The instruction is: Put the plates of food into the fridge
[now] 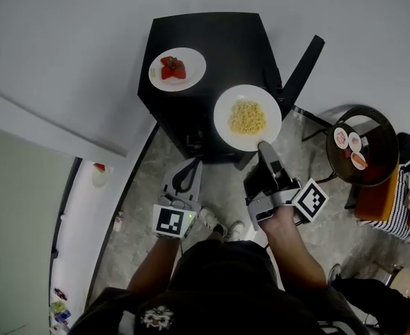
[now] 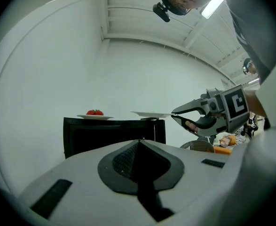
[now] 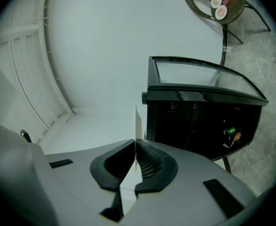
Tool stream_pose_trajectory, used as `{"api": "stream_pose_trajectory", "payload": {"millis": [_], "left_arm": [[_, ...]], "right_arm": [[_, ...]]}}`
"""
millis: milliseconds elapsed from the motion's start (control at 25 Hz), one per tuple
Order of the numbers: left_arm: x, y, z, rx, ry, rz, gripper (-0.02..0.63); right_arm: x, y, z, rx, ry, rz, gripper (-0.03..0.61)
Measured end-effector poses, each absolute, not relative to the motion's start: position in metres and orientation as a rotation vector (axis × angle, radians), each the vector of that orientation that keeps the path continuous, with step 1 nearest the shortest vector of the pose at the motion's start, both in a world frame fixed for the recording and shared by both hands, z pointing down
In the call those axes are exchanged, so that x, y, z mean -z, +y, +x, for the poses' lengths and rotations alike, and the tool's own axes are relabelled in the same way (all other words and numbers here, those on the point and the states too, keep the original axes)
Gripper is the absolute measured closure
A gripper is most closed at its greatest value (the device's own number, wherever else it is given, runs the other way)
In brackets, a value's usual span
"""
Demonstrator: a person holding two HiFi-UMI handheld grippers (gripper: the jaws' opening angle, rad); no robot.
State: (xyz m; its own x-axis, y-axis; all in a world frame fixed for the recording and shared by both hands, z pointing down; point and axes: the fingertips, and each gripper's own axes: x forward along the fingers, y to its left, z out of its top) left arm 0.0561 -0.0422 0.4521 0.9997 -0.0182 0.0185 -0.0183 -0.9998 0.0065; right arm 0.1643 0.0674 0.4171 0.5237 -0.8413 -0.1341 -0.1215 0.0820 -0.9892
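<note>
White noodle plate (image 1: 227,114) — rim between right gripper (image 1: 262,146) fingers (image 3: 153,166).

Smooth wht plate (image 1: 225,102), glossy blk cabinet (image 1: 218,37)

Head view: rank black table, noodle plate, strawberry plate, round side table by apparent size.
Largest: black table
noodle plate and round side table, about alike
strawberry plate
The noodle plate is lifted nearer the camera, so unsure.

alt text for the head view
The right gripper clamps the rim of a round white plate of yellow noodles over the edge of a black table; a white plate of red strawberries sits on it. The left gripper is shut, empty.
</note>
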Motion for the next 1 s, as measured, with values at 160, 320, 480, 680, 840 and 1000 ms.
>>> {"api": "stream_pose_trajectory", "payload": {"millis": [160,320,480,680,840,1000], "left_arm": [[-0.453,-0.036,0.037,-0.06,-0.093,3.081,0.592],[-0.443,-0.036,0.022,-0.039,-0.165,3.057,0.592],[-0.432,-0.043,0.012,-0.033,-0.262,3.079,0.592],[-0.431,-0.058,0.012,-0.058,-0.312,3.072,0.592],[-0.435,-0.074,0.022,-0.062,-0.269,3.078,0.592],[-0.443,-0.09,0.037,-0.066,-0.223,3.086,0.592]], "right_arm": [[-0.424,0.076,0.151,0.682,0.924,-1.421,0.548],[-0.433,0.08,0.14,0.705,0.942,-1.425,0.548],[-0.44,0.079,0.13,0.726,0.952,-1.411,0.548],[-0.454,0.073,0.126,0.732,0.927,-1.426,0.548],[-0.467,0.061,0.134,0.722,0.888,-1.442,0.548],[-0.482,0.047,0.144,0.728,0.861,-1.445,0.548]]}}
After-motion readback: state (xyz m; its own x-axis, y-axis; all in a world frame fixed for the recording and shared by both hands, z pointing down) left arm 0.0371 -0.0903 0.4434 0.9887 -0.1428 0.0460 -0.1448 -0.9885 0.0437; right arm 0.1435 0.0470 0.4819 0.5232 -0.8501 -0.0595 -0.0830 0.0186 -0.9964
